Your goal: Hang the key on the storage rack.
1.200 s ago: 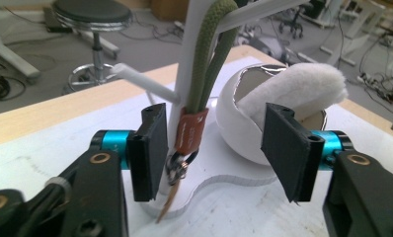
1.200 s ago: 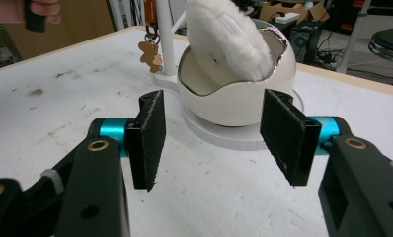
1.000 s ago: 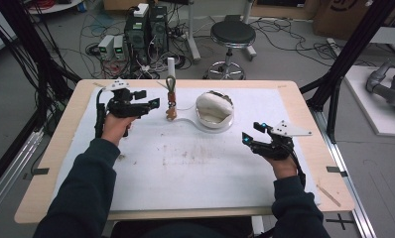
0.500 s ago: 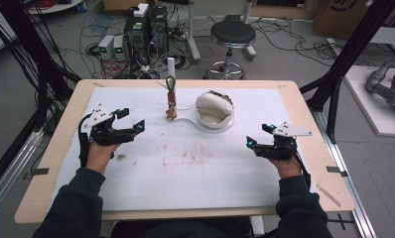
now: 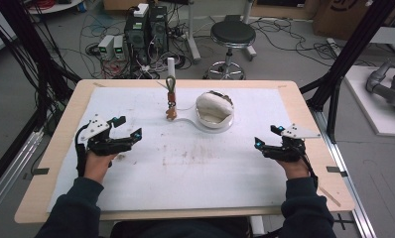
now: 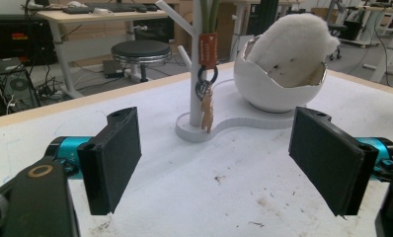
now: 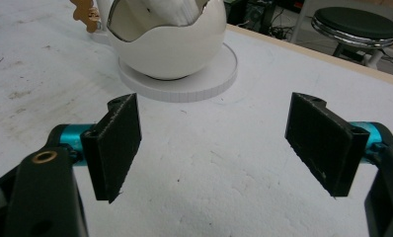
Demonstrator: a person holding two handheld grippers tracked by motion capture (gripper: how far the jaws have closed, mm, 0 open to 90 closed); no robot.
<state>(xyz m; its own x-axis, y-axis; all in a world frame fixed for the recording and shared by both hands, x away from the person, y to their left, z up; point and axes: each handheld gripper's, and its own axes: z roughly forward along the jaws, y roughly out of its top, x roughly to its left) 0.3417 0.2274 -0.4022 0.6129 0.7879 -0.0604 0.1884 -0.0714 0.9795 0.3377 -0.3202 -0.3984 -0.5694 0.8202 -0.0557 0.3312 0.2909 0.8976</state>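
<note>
Left gripper [image 5: 127, 128]: resting low over the white mat [image 5: 210, 173] on the counter [image 5: 51, 153], jaws standing wide apart with nothing between them, aimed toward the stand as if lining up a reach for the keyring.
Right gripper [image 5: 267, 136]: sitting near the counter's right edge, well apart from the bowl; its jaws have just been opening and are now gaping wide, nothing between them, so it seems to be waiting its turn.
Keyring [image 6: 206, 94]: hanging from a peg of the white branch stand [image 6: 197, 59], its tag and charm dangling free, which is keeping it clear of the mat and easy to pinch.
Egg-shaped bowl [image 5: 214, 110]: sitting on the round end of the stand's base, just beside the branch, holding white fluffy padding [image 6: 293, 47], probably a soft landing spot for small things.
</note>
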